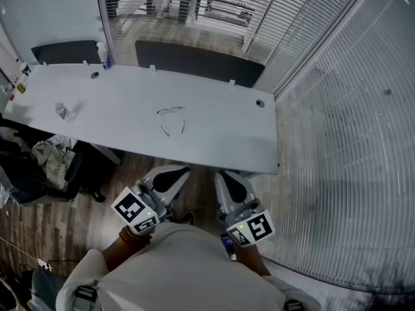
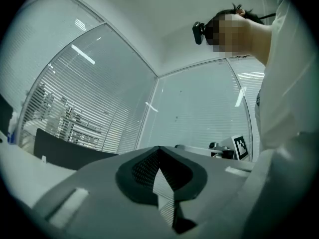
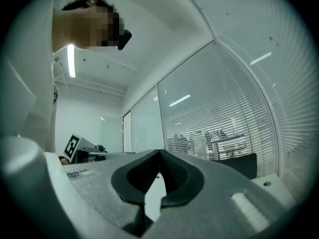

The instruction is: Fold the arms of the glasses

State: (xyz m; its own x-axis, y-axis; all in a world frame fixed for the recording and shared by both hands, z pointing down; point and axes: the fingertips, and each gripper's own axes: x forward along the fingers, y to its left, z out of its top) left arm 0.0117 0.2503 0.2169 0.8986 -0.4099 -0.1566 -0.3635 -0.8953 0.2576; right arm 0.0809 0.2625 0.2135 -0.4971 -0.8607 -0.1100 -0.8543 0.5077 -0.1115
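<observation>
Thin-framed glasses lie on the white table with both arms spread out toward me. My left gripper and right gripper hover side by side below the table's near edge, well short of the glasses. Both are shut with nothing between their jaws. In the left gripper view the closed gripper points slightly upward at the glass wall. The right gripper does the same in its own view. The glasses appear in neither gripper view.
A crumpled clear wrapper lies at the table's left end and a small bottle stands at its far left corner. Dark panels back the table. A chair with clothes sits left, glass walls with blinds right.
</observation>
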